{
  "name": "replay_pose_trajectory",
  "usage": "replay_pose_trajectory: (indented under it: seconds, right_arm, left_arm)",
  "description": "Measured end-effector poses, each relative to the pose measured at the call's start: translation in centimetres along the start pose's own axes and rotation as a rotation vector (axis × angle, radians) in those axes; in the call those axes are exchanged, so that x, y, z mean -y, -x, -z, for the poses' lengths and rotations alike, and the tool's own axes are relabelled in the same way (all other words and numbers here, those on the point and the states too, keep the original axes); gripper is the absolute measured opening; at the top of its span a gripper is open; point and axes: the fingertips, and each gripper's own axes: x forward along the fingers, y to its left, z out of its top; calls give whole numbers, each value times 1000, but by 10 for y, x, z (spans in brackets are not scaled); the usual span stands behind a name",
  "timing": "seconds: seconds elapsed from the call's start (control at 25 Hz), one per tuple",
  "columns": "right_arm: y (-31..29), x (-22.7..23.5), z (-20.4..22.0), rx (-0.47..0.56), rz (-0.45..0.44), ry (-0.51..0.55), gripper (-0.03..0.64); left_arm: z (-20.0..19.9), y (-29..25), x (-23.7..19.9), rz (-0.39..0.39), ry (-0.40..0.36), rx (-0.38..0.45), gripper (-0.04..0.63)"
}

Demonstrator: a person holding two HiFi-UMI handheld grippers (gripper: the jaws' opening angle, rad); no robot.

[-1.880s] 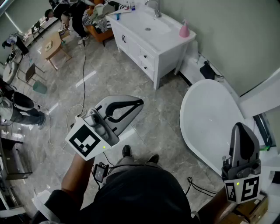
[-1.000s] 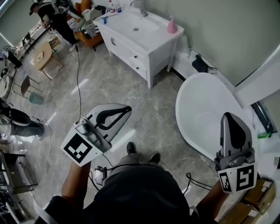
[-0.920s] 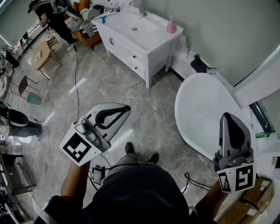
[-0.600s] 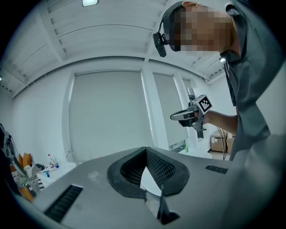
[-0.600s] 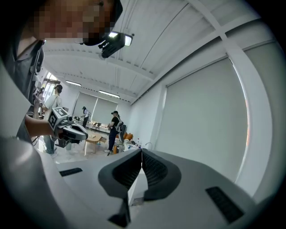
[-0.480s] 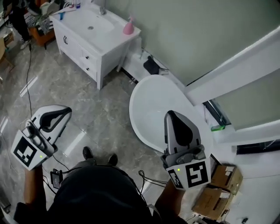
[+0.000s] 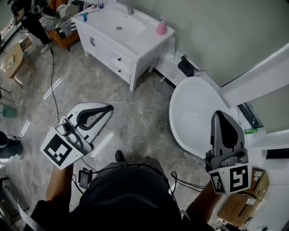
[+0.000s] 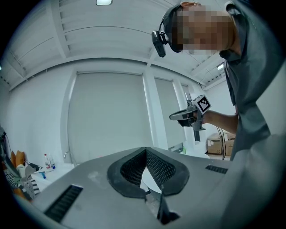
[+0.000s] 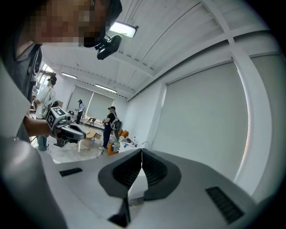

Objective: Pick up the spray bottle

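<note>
Both grippers are held up in the air, well apart from any bottle. Left gripper: jaws together at the tips with nothing between them, as its own view confirms. Right gripper: jaws together and empty, same in its own view.

The likeliest spray bottle is the pink bottle, upright on the near right corner of the white washbasin cabinet, by the wall. It is too small to make out the head. A few more small bottles stand at the far end of the cabinet, so which one is the target isn't certain. The grey tiled floor and a white oval tub lie between the person and the cabinet.

Handling guess: a plastic bottle, light unless full. The walls are smooth and a bit slippery, and the body would give slightly under a squeeze. It's narrow at the top and wider at the base, so it could tip if nudged. Best hold is across the body just under the head, or the neck if the jaws fit it. Avoid the trigger or pump. The jaws must open first.
</note>
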Motion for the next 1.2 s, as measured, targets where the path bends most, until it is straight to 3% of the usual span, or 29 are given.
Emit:
replay_pose_trajectory:
  seconds: [0.32,0.8,1.2]
  right_arm:
    - [-17,27,16,-19,-15,-20,9]
    - [-20,107,40,18,-59,-40,9]
    - [-22,153,58,35,-90,-87,9]
  left_arm:
    - [1,-31,-5,-3,22,-16,3]
    - [-16,-106,22,-46,13,-29,3]
    - [-26,-146,40,-85,53,-75,3]
